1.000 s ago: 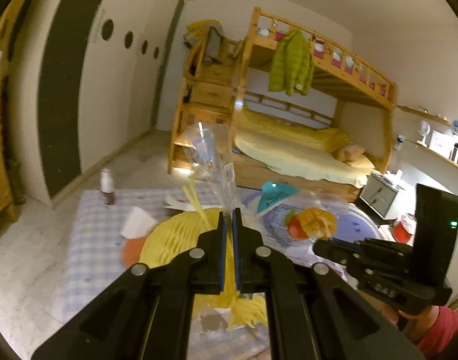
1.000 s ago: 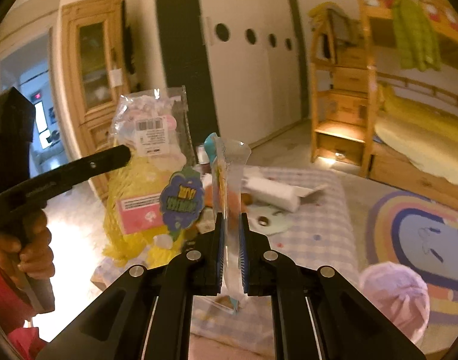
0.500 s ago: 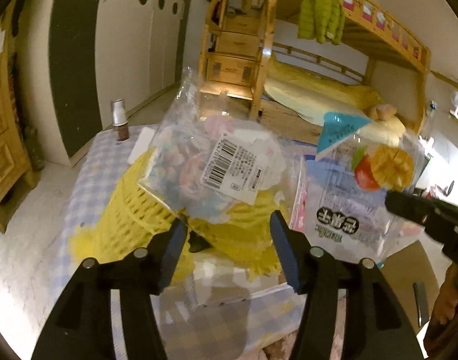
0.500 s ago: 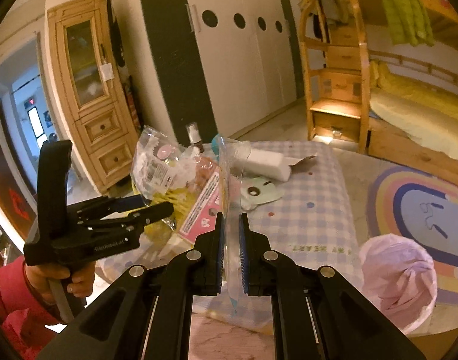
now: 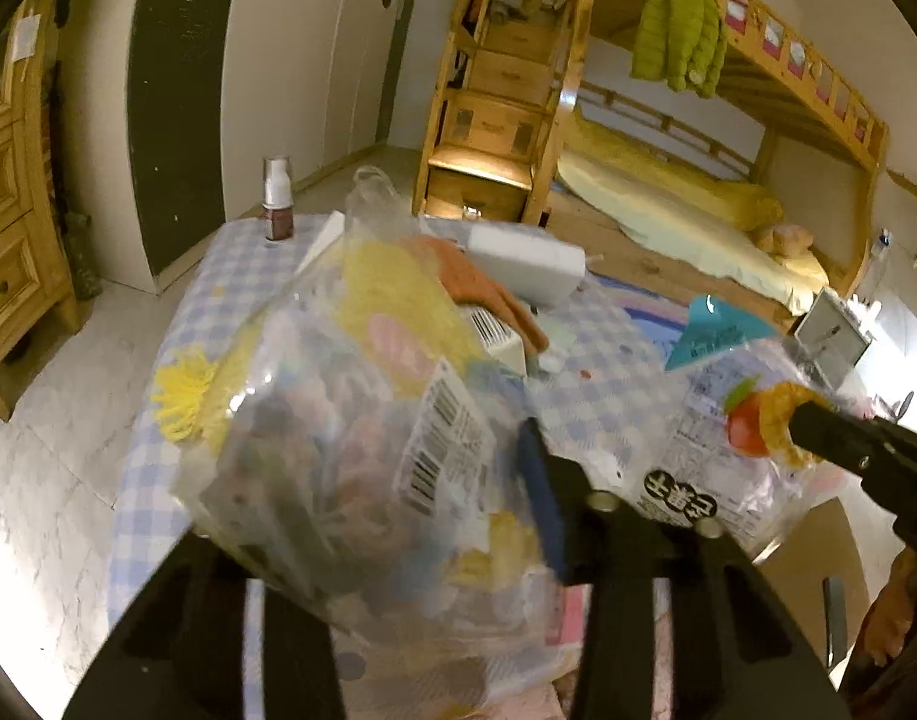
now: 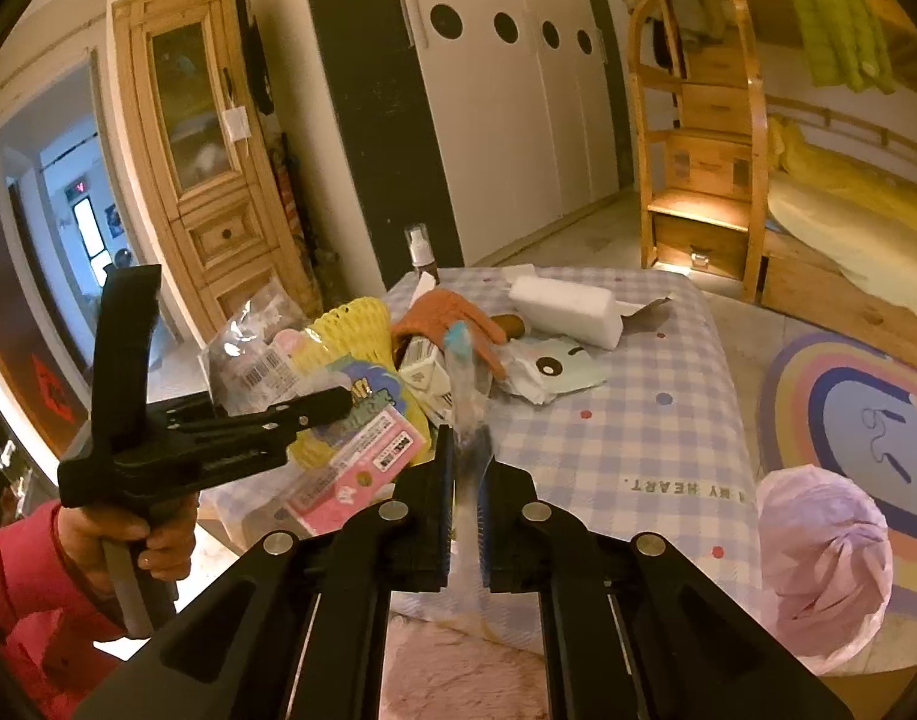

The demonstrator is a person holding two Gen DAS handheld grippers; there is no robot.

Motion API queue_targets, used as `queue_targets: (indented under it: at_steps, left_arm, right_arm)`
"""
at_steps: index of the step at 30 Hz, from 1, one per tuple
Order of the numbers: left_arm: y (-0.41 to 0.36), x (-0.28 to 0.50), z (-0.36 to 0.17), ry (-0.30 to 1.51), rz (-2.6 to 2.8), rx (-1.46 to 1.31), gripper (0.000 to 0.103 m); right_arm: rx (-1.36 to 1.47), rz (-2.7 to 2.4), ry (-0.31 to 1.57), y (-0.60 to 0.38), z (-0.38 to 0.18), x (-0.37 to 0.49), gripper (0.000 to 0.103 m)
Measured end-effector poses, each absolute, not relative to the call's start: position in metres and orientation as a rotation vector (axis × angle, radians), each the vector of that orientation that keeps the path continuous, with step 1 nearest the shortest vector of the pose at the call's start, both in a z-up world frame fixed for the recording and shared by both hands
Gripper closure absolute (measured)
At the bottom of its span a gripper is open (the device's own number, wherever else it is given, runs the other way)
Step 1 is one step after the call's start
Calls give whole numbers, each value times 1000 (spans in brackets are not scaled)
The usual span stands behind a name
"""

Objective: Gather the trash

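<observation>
Lowered crinkly clear wrapper [image 5: 362, 468], barcode label

The surface [image 6: 656, 438], covered in lilac check cloth, carries a spray bottle [image 6: 421, 255], white foam block [image 6: 563, 311], orange glove [image 6: 458, 318] and crumpled wrapper [image 6: 548, 369].

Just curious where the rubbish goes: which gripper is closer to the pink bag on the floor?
Right. The right gripper hangs beside the pink bag; the left gripper, jaws just closing around a clear packet, is farther off, on the right one's other side.
</observation>
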State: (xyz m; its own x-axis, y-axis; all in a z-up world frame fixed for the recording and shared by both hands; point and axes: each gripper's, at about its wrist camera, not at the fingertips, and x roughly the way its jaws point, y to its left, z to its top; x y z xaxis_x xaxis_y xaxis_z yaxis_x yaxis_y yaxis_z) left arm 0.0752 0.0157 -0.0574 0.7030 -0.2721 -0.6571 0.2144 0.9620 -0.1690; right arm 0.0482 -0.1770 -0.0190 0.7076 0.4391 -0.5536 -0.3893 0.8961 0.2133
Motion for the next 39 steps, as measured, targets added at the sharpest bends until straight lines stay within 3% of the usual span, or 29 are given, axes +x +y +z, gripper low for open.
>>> queue_targets:
  at_steps: [4,6,8,20,24,27,30,32,35,39]
  left_arm:
    - [10,72,-51,739,-262,-36,69]
    - [11,70,-47,720,-271,-20,87]
    - [10,69,-45,707,-274,-6,94]
    - [-53,84,87,398,-545,46,94]
    - [-71,100,60,480,-595,27,93]
    - [-76,107,5,621,-585,18,92]
    - [-74,113,-33,703,-519,52,80]
    - [-69,109,-43,694,-462,81,49]
    - [-59,106,-45,674,-425,60,31]
    - [-39,89,-37,650,-384,50,25]
  right_arm:
    - [75,448,627,-177,-17,47,98]
    - [75,444,612,-178,-14,46,98]
    - [77,426,590,-181,-10,46,98]
    - [134,300,524,-238,7,46,98]
    - [149,266,536,-250,1,46,98]
    - [151,248,546,-255,-2,49,98]
    - [149,252,560,-253,-6,53,98]
    - [148,263,564,-250,-6,55,98]
    - [140,290,574,-241,-8,58,98]
    - [119,324,588,-228,-11,59,98]
